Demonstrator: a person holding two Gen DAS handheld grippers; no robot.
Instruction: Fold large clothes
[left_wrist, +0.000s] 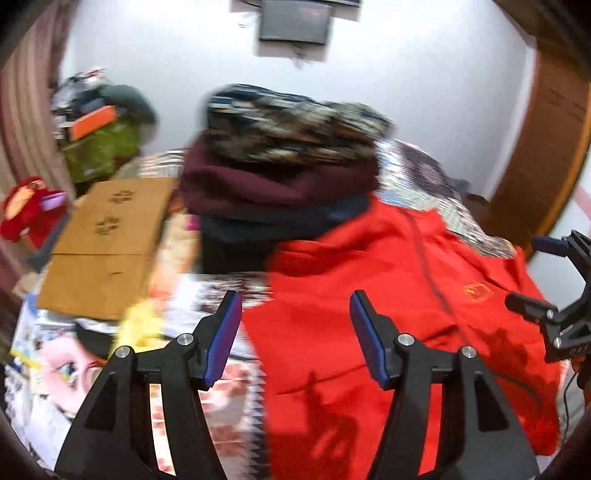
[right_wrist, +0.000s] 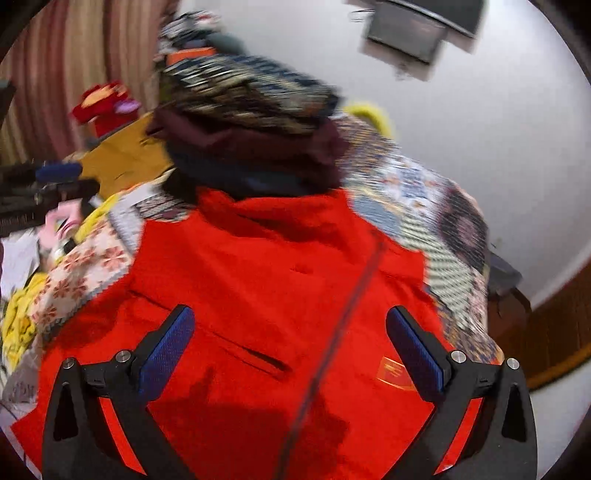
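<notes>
Red jacket (right_wrist: 258, 295) lies spread front-up on the patterned bedspread (right_wrist: 436, 221), clear of the stacked clothes (left_wrist: 280, 162) behind it, giving folding room. Left tongs (left_wrist: 295, 332) and right tongs (right_wrist: 290, 347) hover released, grasping nothing.

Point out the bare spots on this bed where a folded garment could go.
Judging loosely: the patterned bedspread left of the red jacket, in front of the cardboard, looks free. A strip of spread shows right of the jacket. The far end is crowded: a clothes stack sits against the jacket's top edge. Both hand-held grippers, left and right, hover open over the jacket.
</notes>
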